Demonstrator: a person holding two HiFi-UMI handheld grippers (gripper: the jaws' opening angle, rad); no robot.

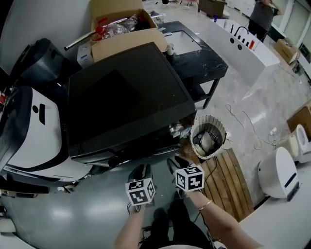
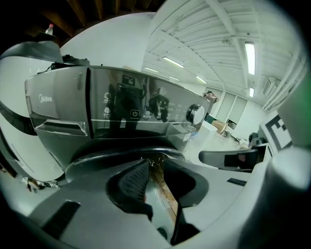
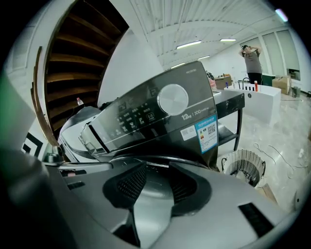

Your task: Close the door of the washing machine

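A dark front-loading washing machine [image 1: 126, 102] fills the middle of the head view, seen from above. My two grippers hover side by side just in front of it. The left gripper [image 1: 141, 171] [image 2: 154, 163] has its jaws a narrow gap apart, with only the floor showing between them. On the right gripper [image 1: 177, 163] [image 3: 155, 170] the jaws stand wide, also with nothing between. Both gripper views face the glossy control panel [image 2: 136, 112] and its knob [image 3: 173, 98]. The door's round rim [image 2: 121, 151] [image 3: 194, 163] curves just beyond the jaws; whether it is latched I cannot tell.
A white wire basket [image 1: 209, 138] and a slatted wooden board [image 1: 228, 180] lie right of the machine. A white appliance [image 1: 34, 136] stands close on its left. Behind are a cardboard box [image 1: 124, 24] and a black table [image 1: 199, 63]. A person [image 1: 262, 14] stands far back.
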